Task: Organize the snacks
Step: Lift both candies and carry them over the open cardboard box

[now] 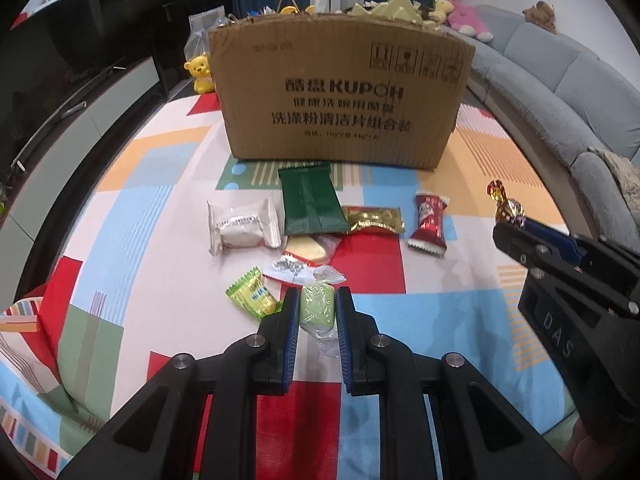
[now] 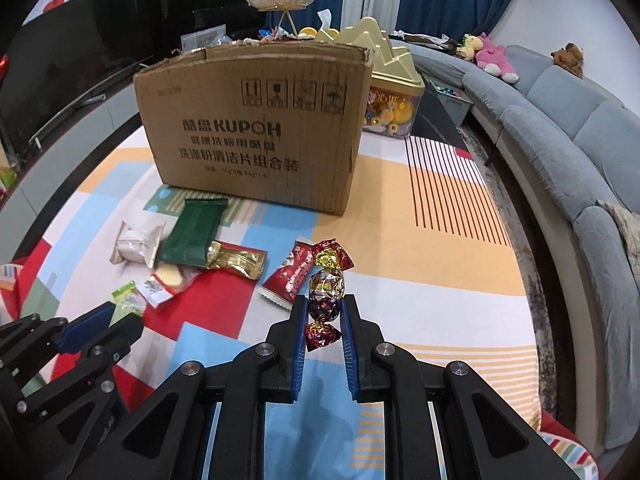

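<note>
1. Cardboard box [image 1: 340,100] stands open-topped at the far side of the bench [image 1: 440,320]; judged to be the drop target.
2. Loose snacks lie just in front of the box: green pack [image 1: 312,200], white pack [image 1: 244,226], gold wrapper [image 1: 376,220], red wrapper [image 1: 430,222].
3. Left tool [image 1: 318,312] is pinched on a pale green sweet [image 1: 317,310], nearer than that pile.
4. Right tool [image 2: 325,312] is pinched on a foil candy [image 2: 326,292], right of the pile.
5. Both items should be carried clear above the box rim before release; grip on the thin wrappers should be kept firm.
</note>
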`<state>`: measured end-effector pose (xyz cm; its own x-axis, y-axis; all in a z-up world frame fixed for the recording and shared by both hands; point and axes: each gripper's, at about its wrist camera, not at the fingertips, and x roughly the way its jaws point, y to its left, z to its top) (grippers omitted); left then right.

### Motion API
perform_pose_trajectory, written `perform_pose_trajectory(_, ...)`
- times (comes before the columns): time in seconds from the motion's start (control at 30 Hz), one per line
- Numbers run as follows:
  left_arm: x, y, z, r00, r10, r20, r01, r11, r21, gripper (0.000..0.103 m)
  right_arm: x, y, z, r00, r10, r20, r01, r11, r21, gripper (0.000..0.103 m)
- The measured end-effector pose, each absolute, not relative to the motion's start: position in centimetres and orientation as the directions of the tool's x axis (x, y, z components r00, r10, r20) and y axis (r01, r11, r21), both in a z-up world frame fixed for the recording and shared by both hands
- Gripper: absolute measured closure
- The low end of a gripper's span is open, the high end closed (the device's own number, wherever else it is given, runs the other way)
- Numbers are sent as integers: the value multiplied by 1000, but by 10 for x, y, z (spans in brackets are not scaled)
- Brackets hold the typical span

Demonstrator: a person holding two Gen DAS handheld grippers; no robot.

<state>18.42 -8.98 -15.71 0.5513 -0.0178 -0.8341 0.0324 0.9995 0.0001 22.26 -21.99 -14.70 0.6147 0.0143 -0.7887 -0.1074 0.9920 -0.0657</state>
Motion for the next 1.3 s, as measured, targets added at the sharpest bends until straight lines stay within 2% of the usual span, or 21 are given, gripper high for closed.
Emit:
perform_pose_trajectory(0.6, 187, -65, -113, 626, -19, -780, -11, 999, -32, 84, 207, -199, -99, 668, 15, -744, -121, 989, -89, 85)
perform_pose_trajectory(0.8, 190, -64, -96, 644, -62, -763, 12, 997, -70, 84, 205, -195, -82, 691, 10, -723, -117, 988, -98, 85)
perform_pose_trajectory(1.3, 211, -57, -43, 728, -93, -679, 66, 996, -65, 84, 214, -187, -39, 750, 4, -662, -99, 989, -107, 85)
